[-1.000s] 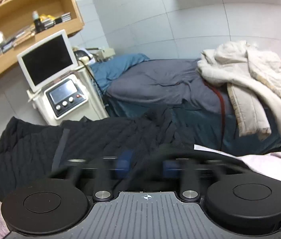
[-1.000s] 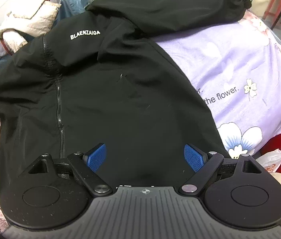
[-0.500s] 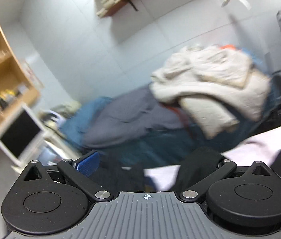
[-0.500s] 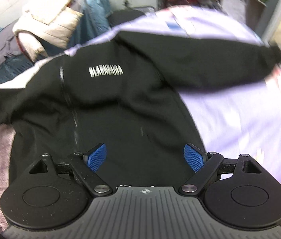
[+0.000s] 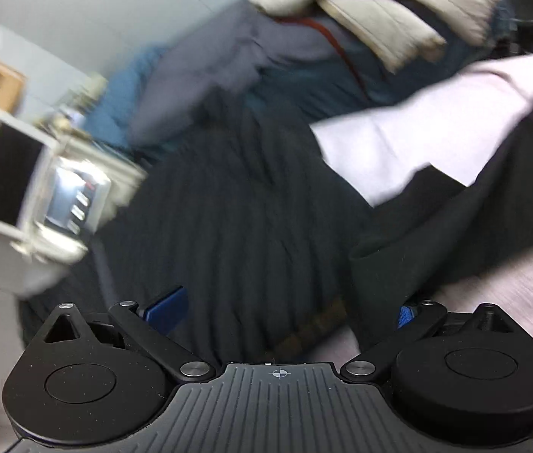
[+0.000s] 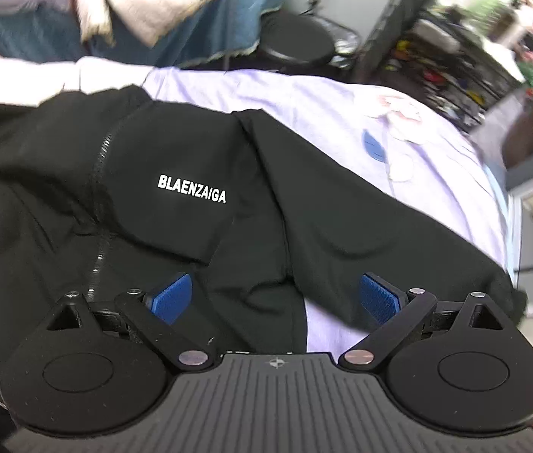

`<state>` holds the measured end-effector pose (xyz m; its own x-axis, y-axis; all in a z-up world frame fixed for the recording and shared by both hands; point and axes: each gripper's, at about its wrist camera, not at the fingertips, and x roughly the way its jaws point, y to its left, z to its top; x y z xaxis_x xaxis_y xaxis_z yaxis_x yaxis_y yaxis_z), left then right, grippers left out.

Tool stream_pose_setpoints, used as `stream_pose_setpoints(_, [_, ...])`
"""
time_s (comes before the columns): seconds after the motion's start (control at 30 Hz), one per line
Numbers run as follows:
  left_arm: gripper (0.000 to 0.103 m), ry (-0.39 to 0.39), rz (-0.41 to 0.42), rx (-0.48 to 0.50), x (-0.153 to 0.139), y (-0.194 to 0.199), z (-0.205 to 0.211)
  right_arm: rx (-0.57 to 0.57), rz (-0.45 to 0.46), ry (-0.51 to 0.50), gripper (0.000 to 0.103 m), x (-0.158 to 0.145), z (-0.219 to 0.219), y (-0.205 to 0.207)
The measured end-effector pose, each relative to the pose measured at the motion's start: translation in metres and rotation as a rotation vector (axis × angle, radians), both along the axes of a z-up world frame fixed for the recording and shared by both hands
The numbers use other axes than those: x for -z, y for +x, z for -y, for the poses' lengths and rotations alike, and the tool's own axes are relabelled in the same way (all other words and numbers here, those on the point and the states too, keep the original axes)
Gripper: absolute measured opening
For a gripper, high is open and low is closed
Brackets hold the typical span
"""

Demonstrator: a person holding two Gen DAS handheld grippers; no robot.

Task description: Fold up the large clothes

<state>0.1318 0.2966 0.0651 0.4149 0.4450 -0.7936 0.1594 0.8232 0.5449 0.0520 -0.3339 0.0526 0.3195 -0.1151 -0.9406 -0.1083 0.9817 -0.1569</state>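
A black zip jacket [image 6: 176,204] with white "BLAENZAIGA" lettering lies spread on a lilac bedsheet [image 6: 342,113]. Its right sleeve [image 6: 379,234] runs out to the right. My right gripper [image 6: 276,296] is open and empty, low over the jacket's body where the sleeve joins it. My left gripper [image 5: 289,311] is open and empty. The cuff end of the jacket's left sleeve [image 5: 436,226] lies close before its right finger [image 5: 404,315]. A black ribbed garment [image 5: 236,204] lies under and ahead of the left gripper.
A second bed with grey and blue covers [image 5: 206,75] and a cream quilted coat [image 5: 391,3] stands beyond. A white machine with a screen [image 5: 40,188] is at the left. A black stool [image 6: 296,43] and cluttered shelves [image 6: 474,56] stand past the bed.
The left gripper has opened and swung down and right from facing the far bed to the sleeve cuff. The right gripper has moved up the jacket toward the chest and right sleeve, still open.
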Motion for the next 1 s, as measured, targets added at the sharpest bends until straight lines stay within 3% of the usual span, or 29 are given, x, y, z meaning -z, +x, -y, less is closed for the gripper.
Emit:
stream_pose_setpoints(0.07, [0.103,-0.037,-0.093,0.015,-0.003,-0.016,-0.003,-0.031,0.032,0.013,0.094,0.015,0.001,0.024])
stream_pose_setpoints(0.13, [0.103,0.051,-0.146,0.05,0.004,-0.026,-0.01,-0.051,0.049,0.007,0.094,0.032,0.0,0.051])
stream_pose_setpoints(0.17, [0.103,0.082,-0.17,0.037,0.01,-0.025,-0.017,-0.058,0.052,0.006,0.094,0.041,0.0,0.066])
stream_pose_setpoints(0.27, [0.103,0.05,-0.304,-0.08,0.034,-0.016,-0.047,-0.081,0.077,-0.002,0.093,0.063,-0.004,0.109])
stream_pose_setpoints(0.3, [0.103,0.046,-0.349,-0.055,0.042,-0.018,-0.048,-0.084,0.08,-0.012,0.093,0.07,-0.005,0.121])
stream_pose_setpoints(0.37, [0.103,0.012,-0.445,0.1,0.06,-0.028,-0.031,-0.08,0.067,-0.015,0.093,0.084,-0.007,0.144])
stream_pose_setpoints(0.4, [0.103,-0.072,-0.438,0.184,0.059,-0.038,-0.021,-0.072,0.063,-0.006,0.093,0.09,-0.007,0.154])
stream_pose_setpoints(0.43, [0.103,-0.219,-0.409,0.234,0.054,-0.047,-0.013,-0.065,0.065,0.009,0.092,0.094,-0.008,0.161])
stream_pose_setpoints(0.5, [0.103,-0.501,-0.366,0.248,0.05,-0.061,-0.007,-0.043,0.064,0.055,0.092,0.102,-0.007,0.171])
stream_pose_setpoints(0.53, [0.103,-0.594,-0.33,0.222,0.053,-0.065,-0.005,-0.025,0.057,0.078,0.092,0.106,-0.007,0.174])
stream_pose_setpoints(0.6, [0.103,-0.643,-0.242,0.103,0.06,-0.068,0.006,-0.001,0.047,0.118,0.092,0.111,-0.006,0.177])
stream_pose_setpoints(0.67, [0.103,-0.687,-0.158,0.046,0.059,-0.065,0.02,-0.011,0.059,0.14,0.092,0.112,-0.008,0.179])
stream_pose_setpoints(0.8, [0.103,-0.623,0.048,0.145,0.052,-0.036,0.07,-0.055,0.087,0.105,0.092,0.11,-0.009,0.192])
stream_pose_setpoints(0.9, [0.103,-0.576,0.063,0.204,0.07,0.022,0.111,-0.024,0.079,0.104,0.092,0.116,-0.002,0.207])
stream_pose_setpoints(1.0, [0.103,-0.624,0.019,0.202,0.098,0.091,0.153,0.006,0.054,0.125,0.092,0.124,0.002,0.216])
